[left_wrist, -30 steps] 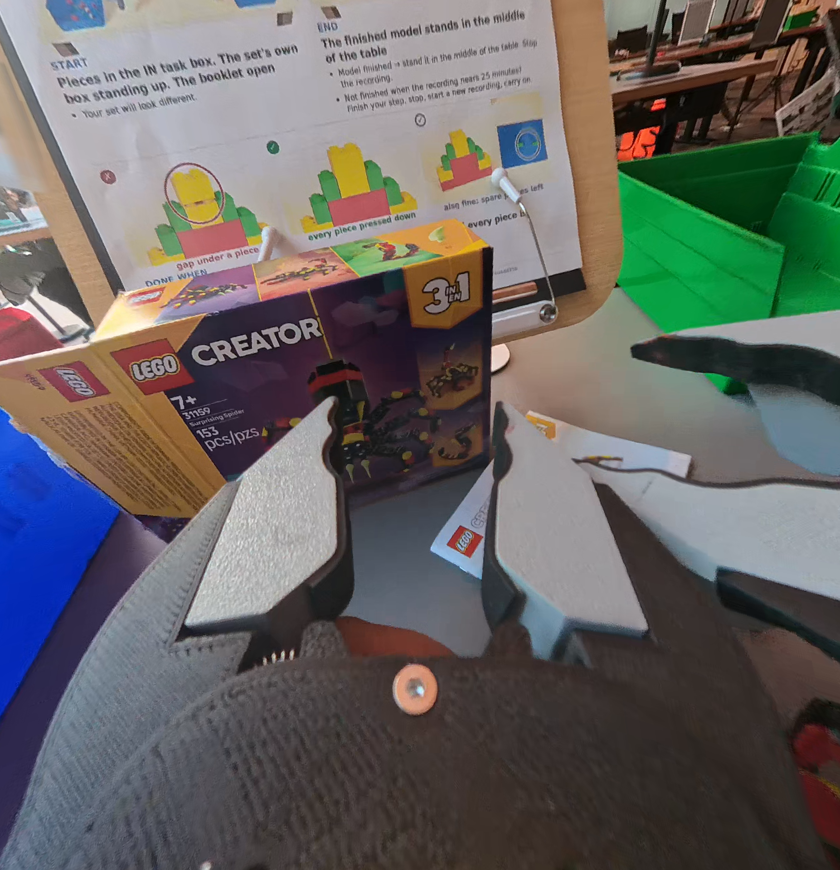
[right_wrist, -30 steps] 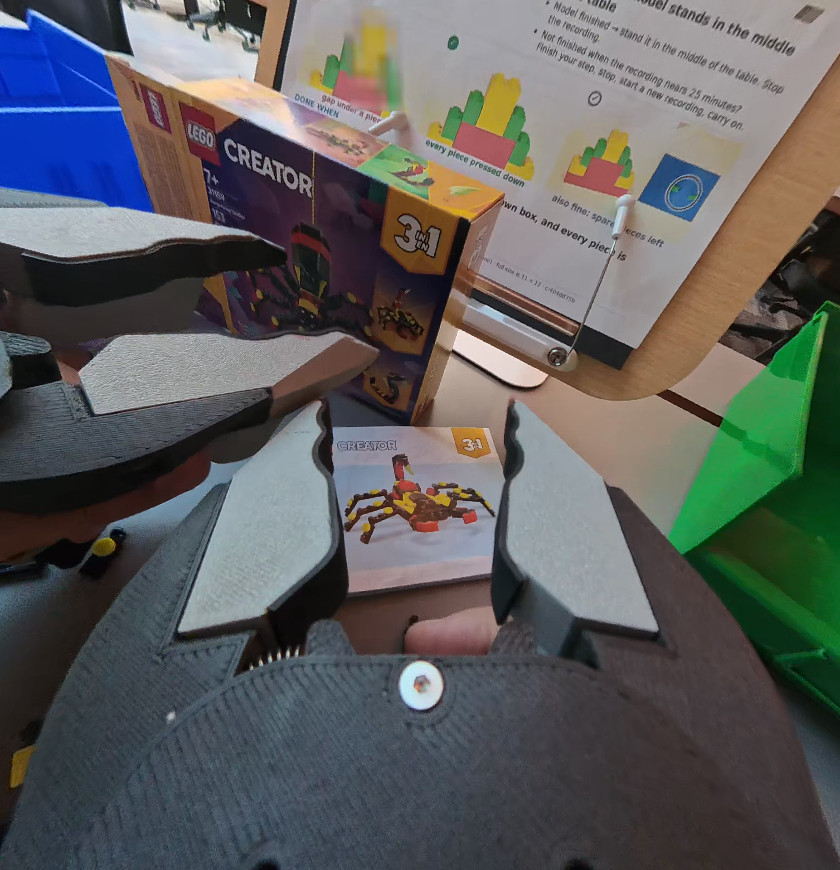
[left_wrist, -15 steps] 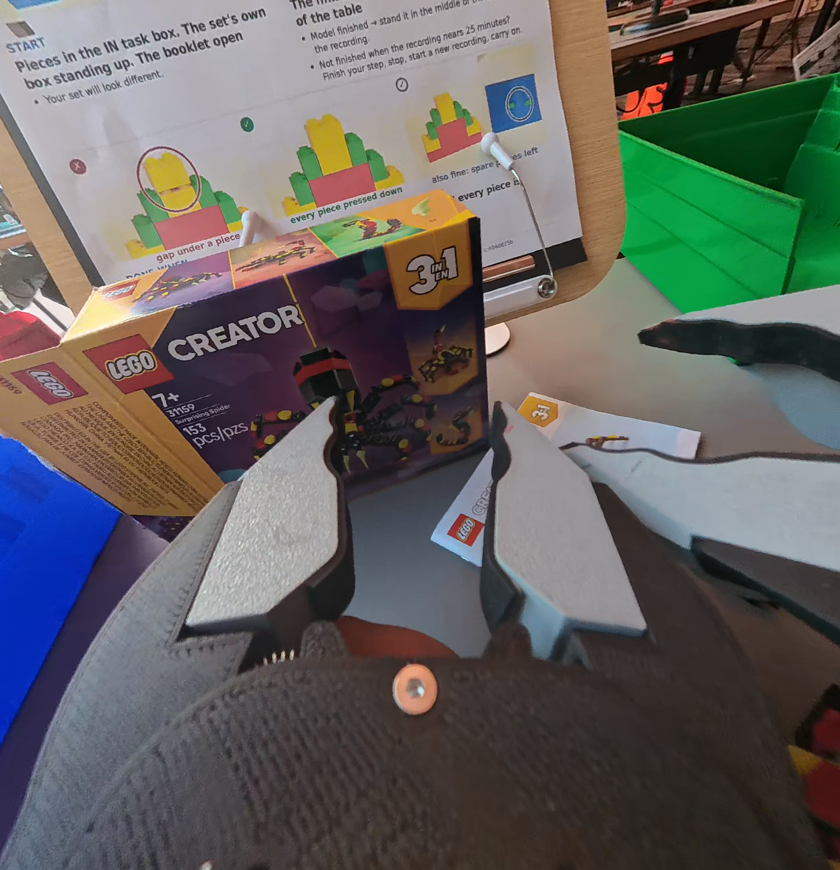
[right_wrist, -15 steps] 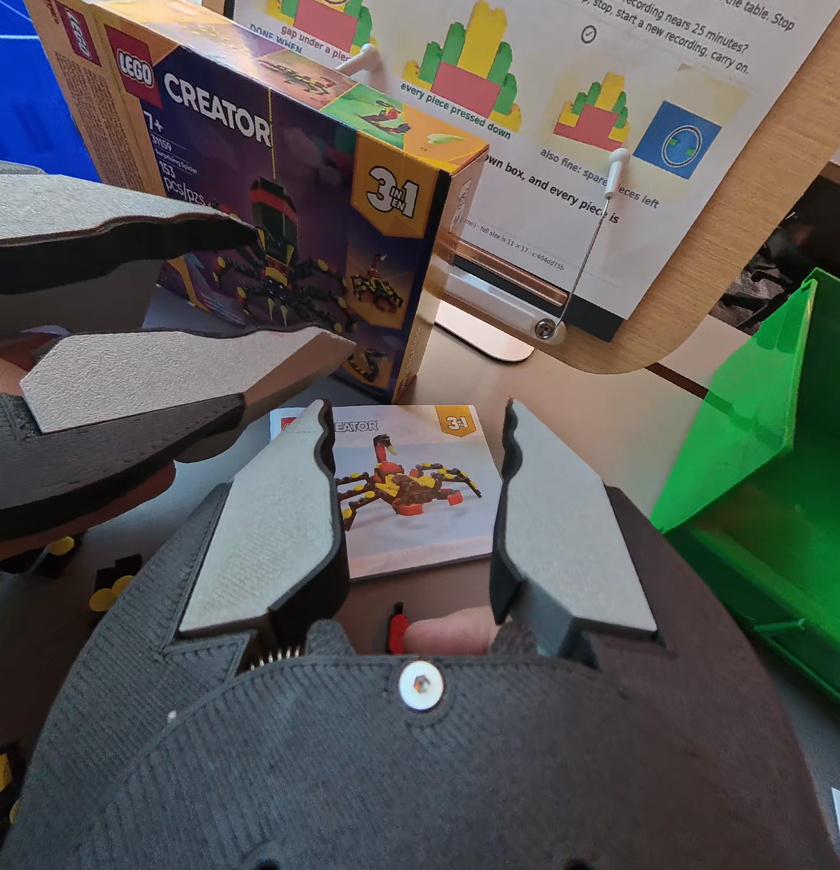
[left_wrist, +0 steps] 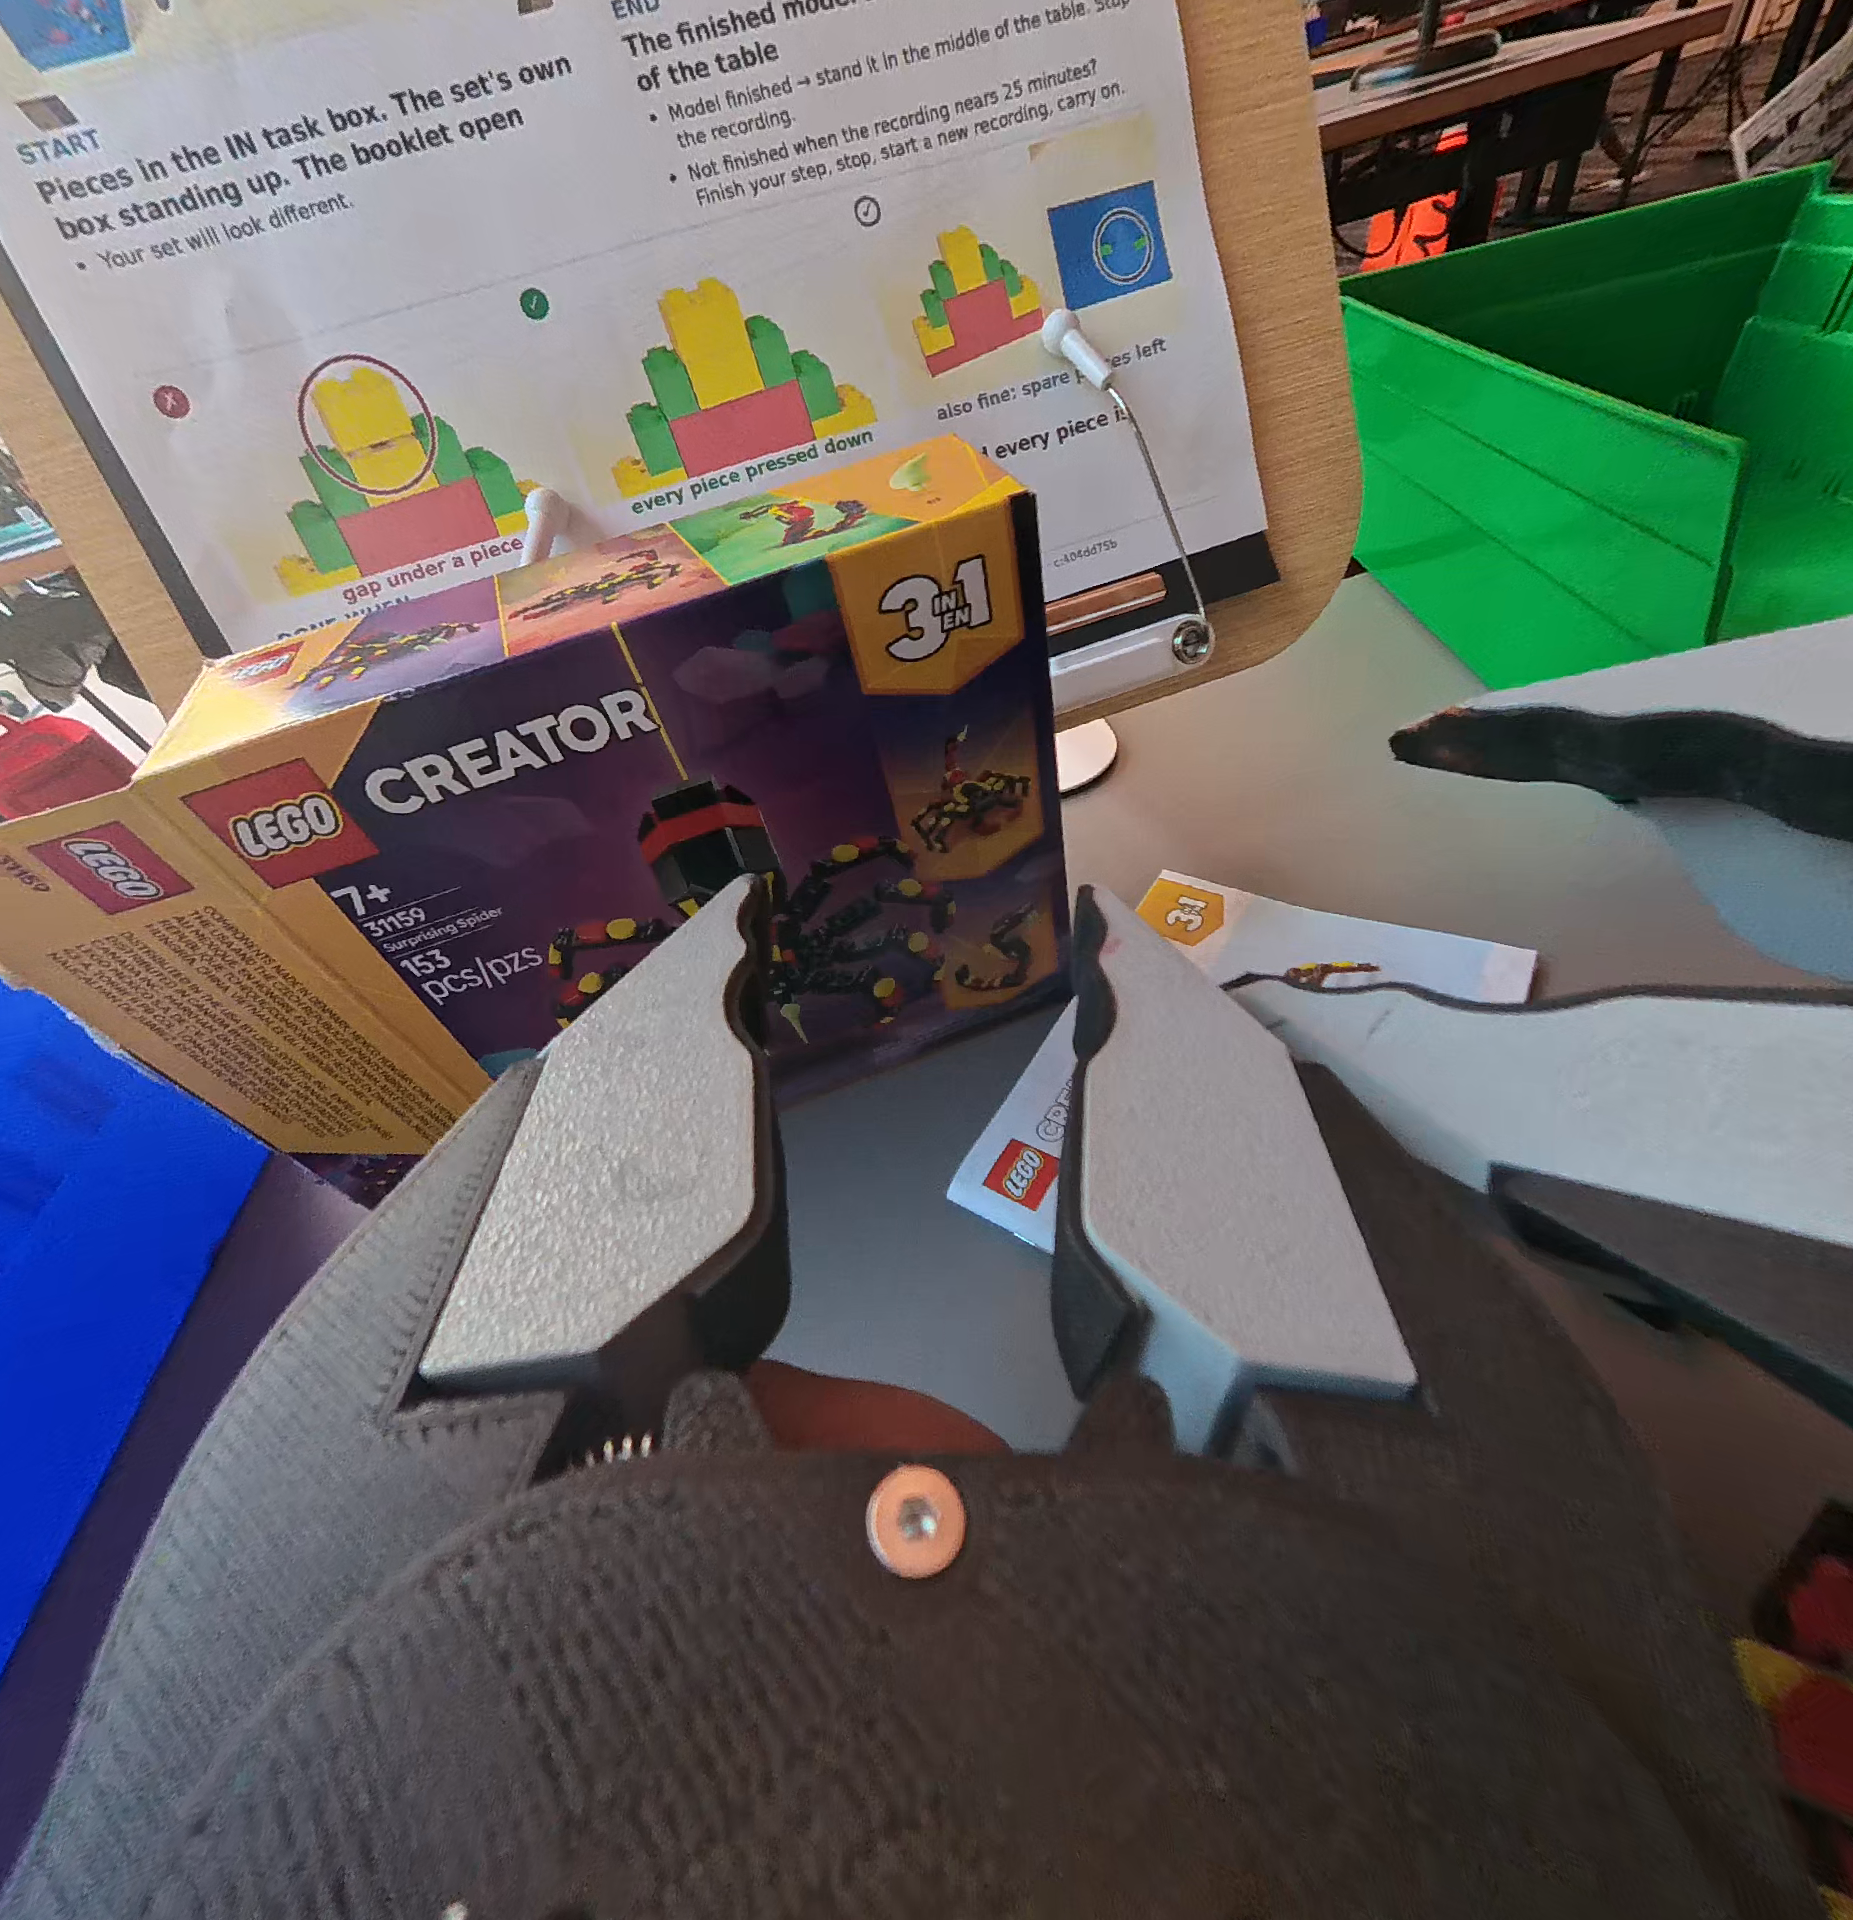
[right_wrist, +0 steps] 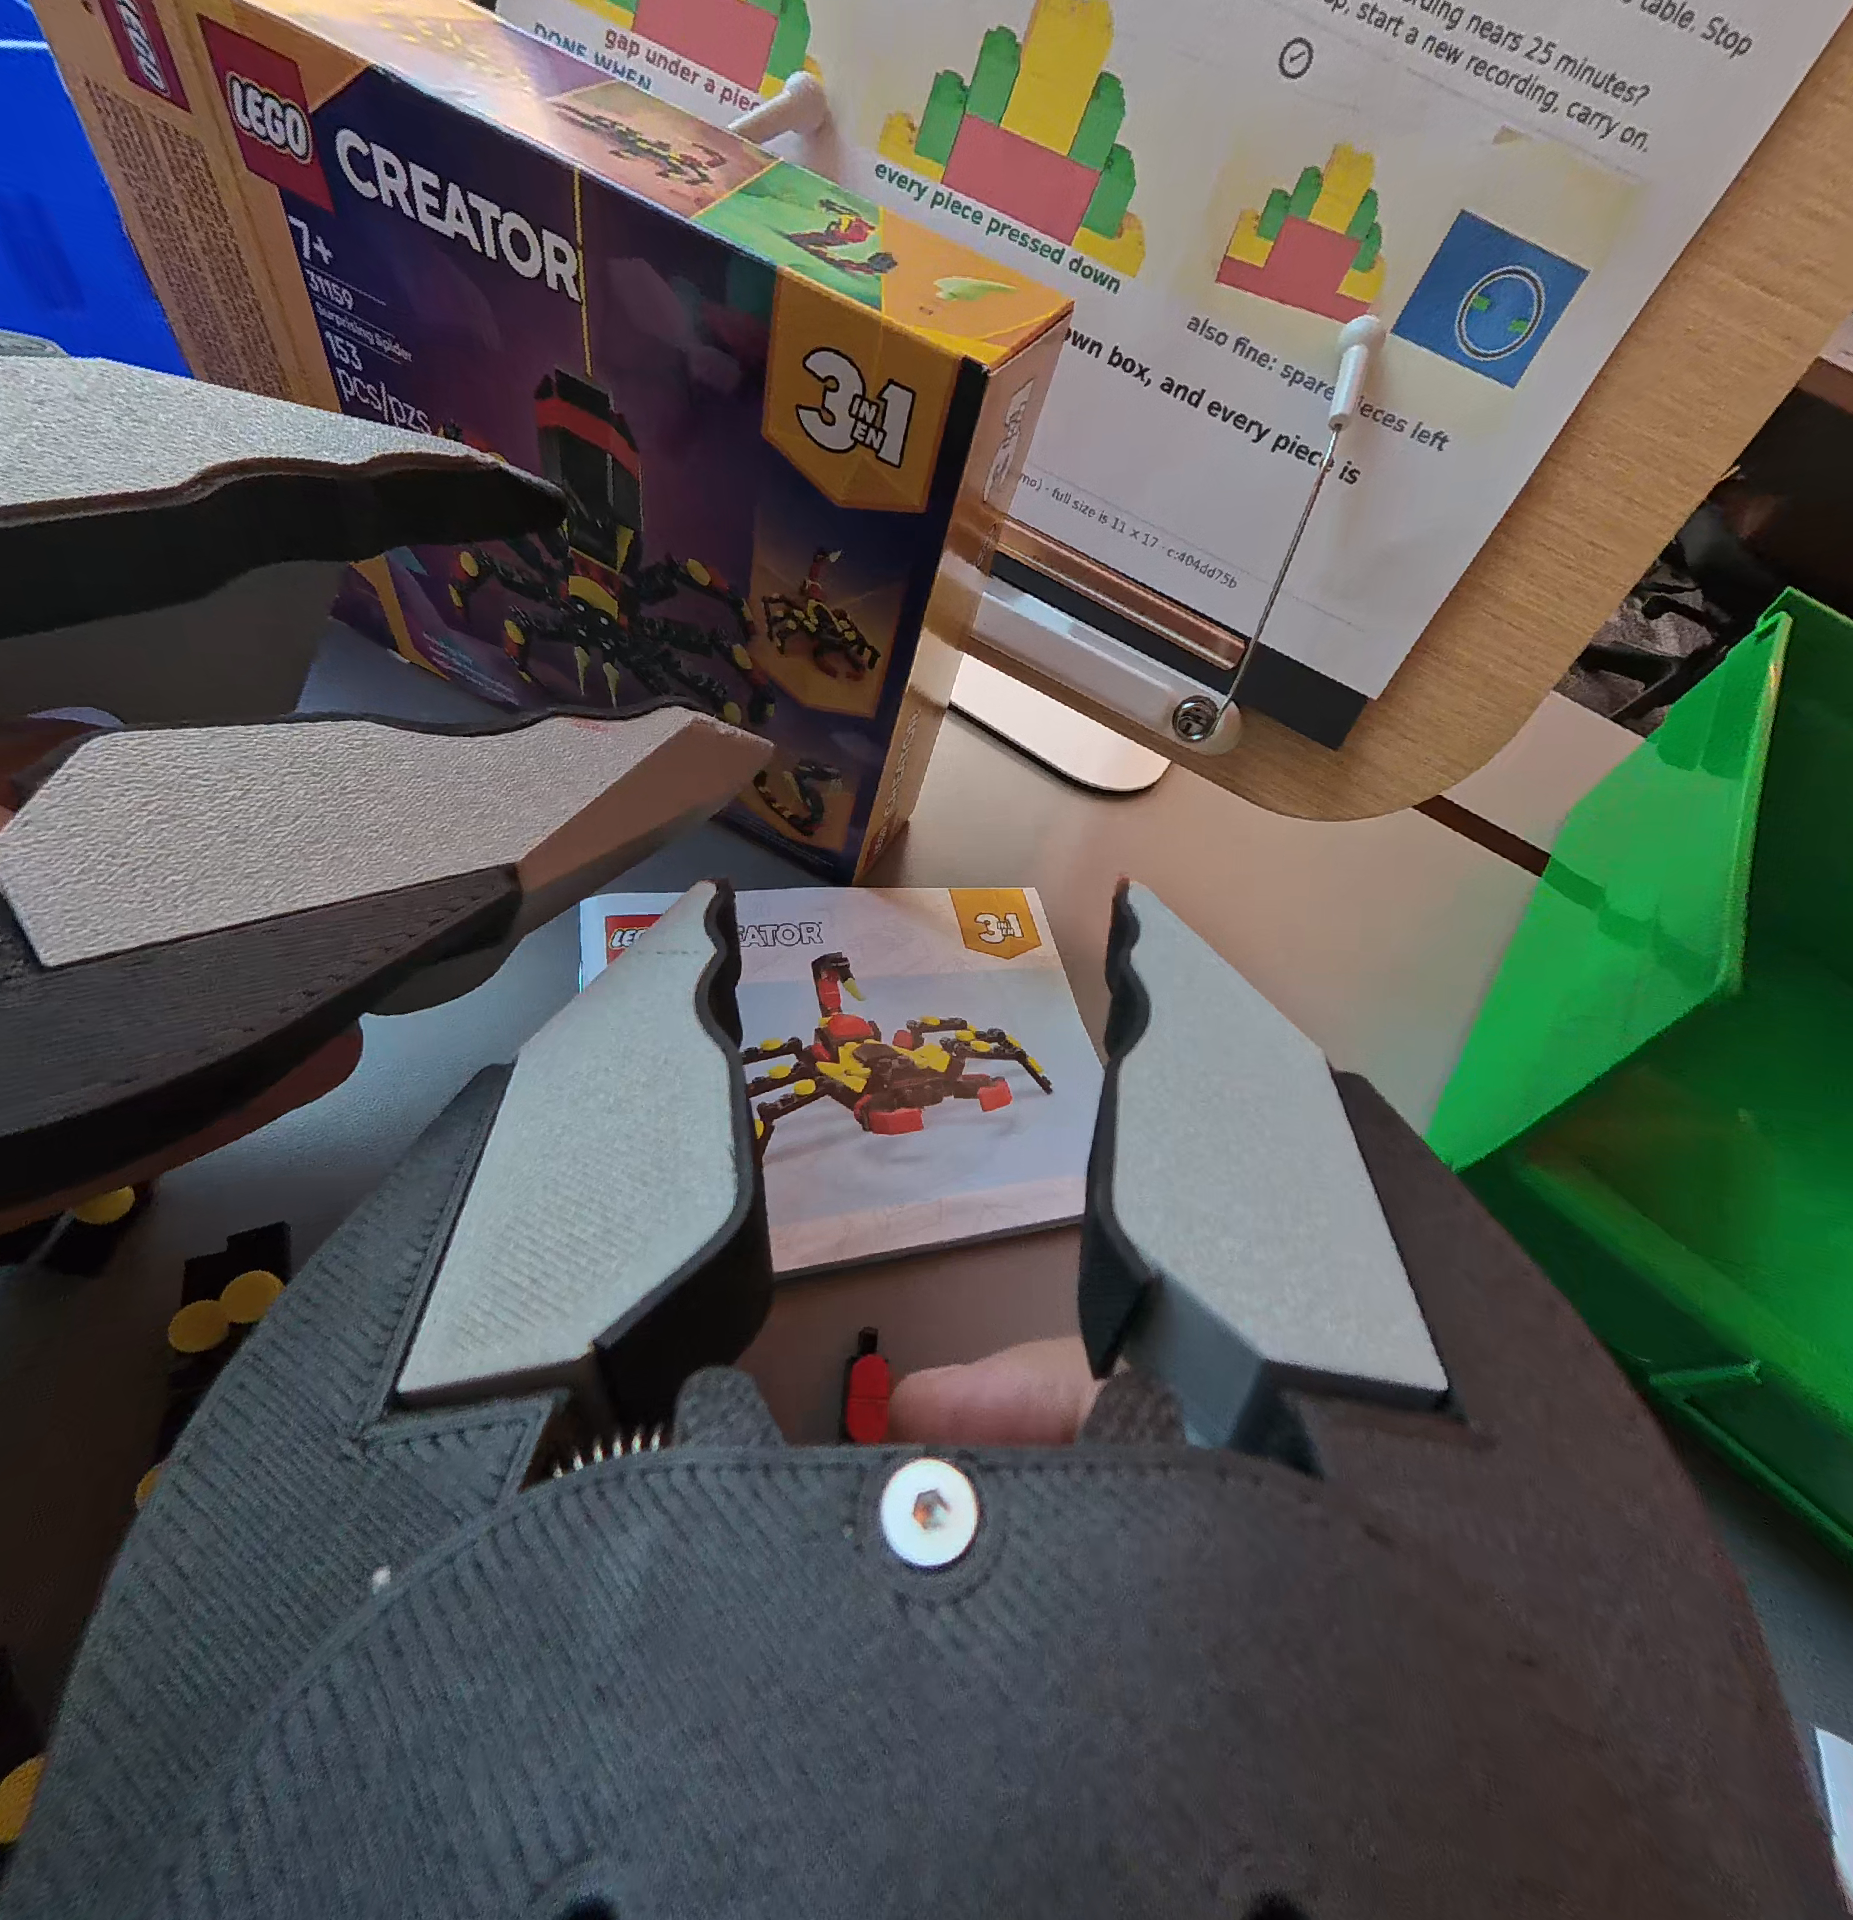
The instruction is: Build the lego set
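Plainly, both tools gape with nothing held: the right tool [right_wrist: 922, 935] hovers over the booklet [right_wrist: 901, 1091] flat on the worktop [right_wrist: 1265, 883]; the left tool [left_wrist: 917, 935] faces the upright box [left_wrist: 589, 810] at twelve o'clock. Best approach the booklet's edge low and square.

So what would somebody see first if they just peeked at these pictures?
Probably the purple and yellow cardboard toy-brick box with a spider picture, standing upright on the grey table before a wooden board holding a printed sheet. Next, the thin paper booklet showing a scorpion, lying flat under the open right gripper. A bright green plastic bin sits at the right.
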Available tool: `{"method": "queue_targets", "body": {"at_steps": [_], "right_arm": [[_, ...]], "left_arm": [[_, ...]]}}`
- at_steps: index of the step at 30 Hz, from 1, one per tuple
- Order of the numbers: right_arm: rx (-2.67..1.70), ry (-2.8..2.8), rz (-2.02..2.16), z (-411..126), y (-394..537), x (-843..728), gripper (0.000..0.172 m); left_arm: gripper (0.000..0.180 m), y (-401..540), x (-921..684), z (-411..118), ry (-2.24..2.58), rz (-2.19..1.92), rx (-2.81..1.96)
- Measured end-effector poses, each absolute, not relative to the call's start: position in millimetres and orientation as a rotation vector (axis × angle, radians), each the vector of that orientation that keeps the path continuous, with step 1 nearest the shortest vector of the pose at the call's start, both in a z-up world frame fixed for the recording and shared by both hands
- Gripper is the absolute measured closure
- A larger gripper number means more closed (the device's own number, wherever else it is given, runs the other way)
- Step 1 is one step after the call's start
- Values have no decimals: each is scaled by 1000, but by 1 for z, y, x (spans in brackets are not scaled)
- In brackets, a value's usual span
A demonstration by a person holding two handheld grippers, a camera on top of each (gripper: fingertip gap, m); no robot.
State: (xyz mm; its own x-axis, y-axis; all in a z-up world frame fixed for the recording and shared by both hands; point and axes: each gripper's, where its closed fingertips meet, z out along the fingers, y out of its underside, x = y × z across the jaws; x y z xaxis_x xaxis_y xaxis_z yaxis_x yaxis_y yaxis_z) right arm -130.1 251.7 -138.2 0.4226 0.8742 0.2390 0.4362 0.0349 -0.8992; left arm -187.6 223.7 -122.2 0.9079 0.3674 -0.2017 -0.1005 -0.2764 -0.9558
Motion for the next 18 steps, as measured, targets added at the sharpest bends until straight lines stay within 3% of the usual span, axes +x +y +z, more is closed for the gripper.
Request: {"method": "queue_targets", "body": {"at_steps": [18], "right_arm": [[-1572,-1208,498,-140,248,-133,105]], "left_arm": [[129,225,-184,-123,-175,461,-1802]]}}
